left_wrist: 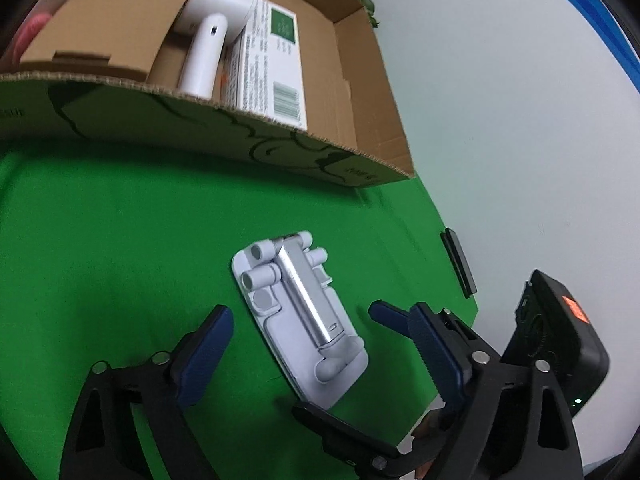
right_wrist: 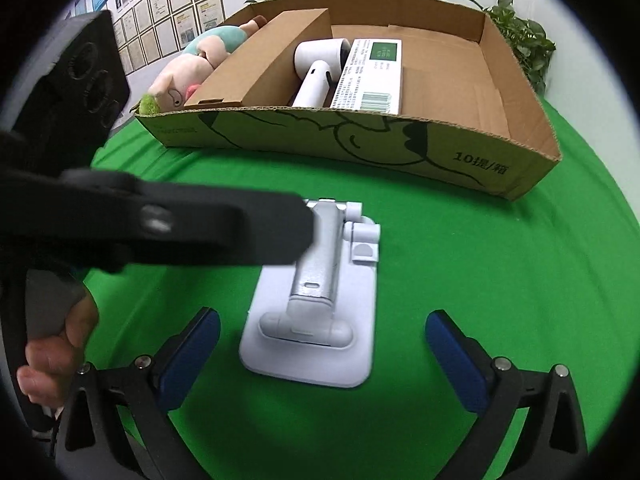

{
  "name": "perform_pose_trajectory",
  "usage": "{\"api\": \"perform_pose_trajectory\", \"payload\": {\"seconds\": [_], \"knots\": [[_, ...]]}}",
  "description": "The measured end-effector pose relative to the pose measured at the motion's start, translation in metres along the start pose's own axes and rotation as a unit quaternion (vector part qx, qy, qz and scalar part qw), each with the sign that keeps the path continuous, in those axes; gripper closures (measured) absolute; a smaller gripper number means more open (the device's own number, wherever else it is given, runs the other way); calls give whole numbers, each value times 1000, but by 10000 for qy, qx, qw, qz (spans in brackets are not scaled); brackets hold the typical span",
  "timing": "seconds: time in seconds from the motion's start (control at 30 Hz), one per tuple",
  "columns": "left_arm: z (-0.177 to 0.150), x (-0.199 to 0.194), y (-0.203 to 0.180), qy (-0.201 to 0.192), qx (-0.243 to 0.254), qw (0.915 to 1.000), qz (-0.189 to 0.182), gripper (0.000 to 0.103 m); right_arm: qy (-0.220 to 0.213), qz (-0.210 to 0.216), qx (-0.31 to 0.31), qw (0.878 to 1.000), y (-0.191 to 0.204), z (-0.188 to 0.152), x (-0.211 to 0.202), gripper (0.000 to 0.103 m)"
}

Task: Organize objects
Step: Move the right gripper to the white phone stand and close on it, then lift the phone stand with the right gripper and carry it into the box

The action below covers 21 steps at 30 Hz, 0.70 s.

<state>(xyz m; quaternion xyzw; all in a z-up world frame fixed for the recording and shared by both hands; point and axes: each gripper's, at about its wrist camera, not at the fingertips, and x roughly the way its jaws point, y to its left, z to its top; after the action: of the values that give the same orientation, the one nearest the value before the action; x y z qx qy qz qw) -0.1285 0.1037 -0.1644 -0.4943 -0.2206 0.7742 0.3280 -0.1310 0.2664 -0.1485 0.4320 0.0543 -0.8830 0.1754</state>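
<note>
1. The green cloth-covered bench (right_wrist: 500,300) carries everything, and no loose object lies between the grippers and the work.
2. A wide, shallow brown cardboard box printed with a dark line drawing (right_wrist: 360,140) sits at the far side of the bench, its open top facing up. Inside it lie a white hair dryer (right_wrist: 316,72) and a long white carton with a green label and barcode (right_wrist: 370,76), side by side. A pink and teal plush toy (right_wrist: 188,68) lies in the box's left section, behind a cardboard flap.
3. The folded white plastic phone stand with a silver metal arm (right_wrist: 316,304) lies flat on the bench, in front of the box and well apart from it. Its long axis runs roughly away from the right wrist camera, toward the box.
4. The right gripper (right_wrist: 322,352) is spread wide, its blue-padded fingers (right_wrist: 188,356) flanking the near end of the stand without touching it. I judge it the nearer and better aligned for a grasp across the stand's width.
5. The left gripper (left_wrist: 300,332) is also spread and holds nothing. It reaches in from the left, crossing over the stand's far end, so it may crowd a lift toward the box.
</note>
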Motion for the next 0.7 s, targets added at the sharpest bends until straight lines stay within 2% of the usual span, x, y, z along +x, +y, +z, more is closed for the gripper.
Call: {"api": "perform_pose_trajectory", "payload": {"seconds": [0.07,0.1,0.13,0.23,0.4,0.7], "knots": [[-2,0,-2,-26,72,10000,35,21,-29,-48,-2,10000,2,0,1,12],[-2,1,-3,14,72,10000,12,22,35,-76,-6,10000,4,1,4,24],[-2,2,-2,46,56,10000,-53,26,118,-59,4,9999,6,0,6,31],[-1,2,-1,15,37,10000,-69,30,144,-123,-1,9998,12,-1,5,34],[-2,0,-1,7,8,10000,29,38,95,100,437,9990,3,1,2,35],[0,-5,10,22,-203,9996,178,64,54,720,1052,9918,-15,1,-2,36]]}}
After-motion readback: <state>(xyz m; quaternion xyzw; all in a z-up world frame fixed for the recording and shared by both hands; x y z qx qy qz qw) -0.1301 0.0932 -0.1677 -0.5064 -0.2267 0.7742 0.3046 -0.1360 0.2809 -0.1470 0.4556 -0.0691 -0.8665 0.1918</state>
